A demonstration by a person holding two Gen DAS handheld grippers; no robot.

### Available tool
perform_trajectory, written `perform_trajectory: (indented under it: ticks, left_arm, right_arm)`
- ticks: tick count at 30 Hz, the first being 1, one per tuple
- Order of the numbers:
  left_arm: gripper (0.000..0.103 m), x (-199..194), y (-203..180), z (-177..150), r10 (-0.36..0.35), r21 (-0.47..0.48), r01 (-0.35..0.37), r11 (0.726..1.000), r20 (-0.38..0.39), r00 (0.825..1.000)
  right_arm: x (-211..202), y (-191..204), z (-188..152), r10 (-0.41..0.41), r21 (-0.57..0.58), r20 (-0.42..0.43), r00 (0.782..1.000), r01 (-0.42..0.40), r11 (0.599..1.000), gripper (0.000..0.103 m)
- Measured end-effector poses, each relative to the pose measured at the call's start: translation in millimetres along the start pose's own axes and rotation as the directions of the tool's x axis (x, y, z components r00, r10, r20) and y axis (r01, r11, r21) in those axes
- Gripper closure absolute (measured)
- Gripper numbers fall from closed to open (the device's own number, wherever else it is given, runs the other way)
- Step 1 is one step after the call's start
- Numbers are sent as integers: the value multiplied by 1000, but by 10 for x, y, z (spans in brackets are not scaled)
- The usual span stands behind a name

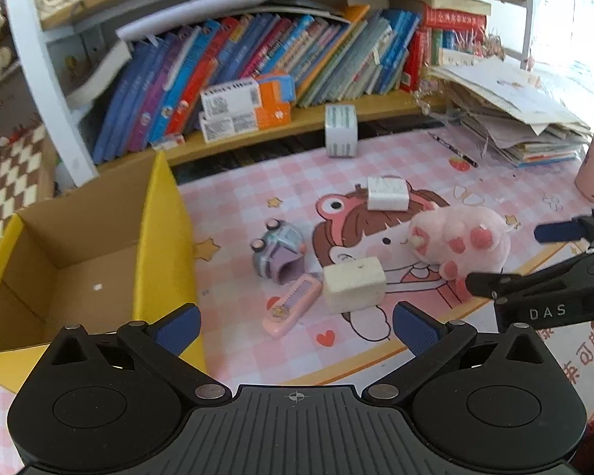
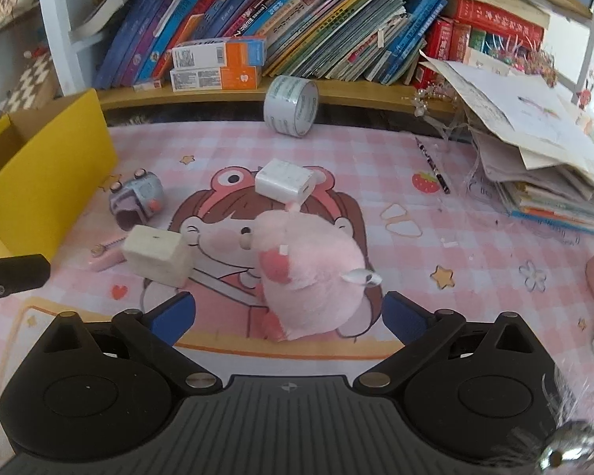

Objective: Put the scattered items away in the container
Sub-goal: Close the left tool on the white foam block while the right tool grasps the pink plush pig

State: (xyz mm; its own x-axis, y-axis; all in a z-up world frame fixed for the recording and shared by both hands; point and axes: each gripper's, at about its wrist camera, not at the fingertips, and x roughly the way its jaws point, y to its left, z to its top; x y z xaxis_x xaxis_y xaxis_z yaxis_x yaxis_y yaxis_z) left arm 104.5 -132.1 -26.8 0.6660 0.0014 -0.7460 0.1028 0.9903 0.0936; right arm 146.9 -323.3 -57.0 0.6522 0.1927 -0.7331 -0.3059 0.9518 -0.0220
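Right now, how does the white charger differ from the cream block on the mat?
The white charger is smooth, bright white, with a port on one end; the cream block is duller, rough-looking and larger. The charger lies farther back, on the mat's printed frog hat; the block lies nearer, beside the pink utility knife. Both are boxy and ungripped.

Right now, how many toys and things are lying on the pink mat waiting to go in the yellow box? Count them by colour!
Pink: 2, the plush paw and the small pink cutter
White or cream: 2, the charger and the foam block
Purple-blue: 1, the toy car
Total: 5
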Motion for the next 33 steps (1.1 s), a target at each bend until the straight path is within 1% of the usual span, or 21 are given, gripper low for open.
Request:
perform_trajectory:
  ticks: [1,3,7,8,10,14,16,19,22,25,26,28,33]
  left_arm:
    - [0,39,-18,6,-2,5,2,1000,-4,1000]
    - [1,117,-50,24,-15,12,15,1000,-13,1000]
    - [1,265,-112,64,-61,18,62,998,-28,998]
    - [1,304,-130,74,-71,20,72,997,-31,997]
    - [1,377,-169,87,-88,25,89,996,-37,995]
    - [6,506,-236,92,-105,39,108,993,-54,993]
    - [9,562,-254,99,-105,43,108,993,-60,993]
    - [10,632,-256,111,-110,32,112,993,-69,992]
    - [11,696,-264,126,-108,35,111,993,-76,991]
    - [16,760,-273,143,-106,40,110,993,-83,991]
    - [18,779,-278,148,-107,41,111,993,-85,991]
    - [19,818,-286,159,-107,43,112,993,-89,990]
    - [25,876,-314,172,-113,52,119,992,-101,988]
  right_arm:
    - [21,-3,4,-16,-6,3,1000,16,1000,2]
    - [62,-25,9,-22,-1,3,1000,22,1000,2]
    - [137,-64,12,-22,14,-16,1000,22,1000,11]
    - [156,-71,13,-20,14,-22,1000,21,1000,11]
    - [191,-77,17,-18,12,-27,999,19,1000,11]
    - [261,-88,28,-15,9,-36,999,15,1000,12]
    - [293,-91,44,-9,10,-38,999,10,1000,12]
    - [346,-89,64,-4,7,-43,999,5,1000,14]
    - [402,-94,79,6,8,-56,998,-6,1000,20]
    - [451,-112,81,19,8,-67,998,-18,1000,24]
    - [467,-117,80,23,9,-71,997,-22,1000,28]
    - [495,-132,77,28,14,-77,997,-27,1000,31]
    - [493,-168,64,45,26,-70,997,-43,999,33]
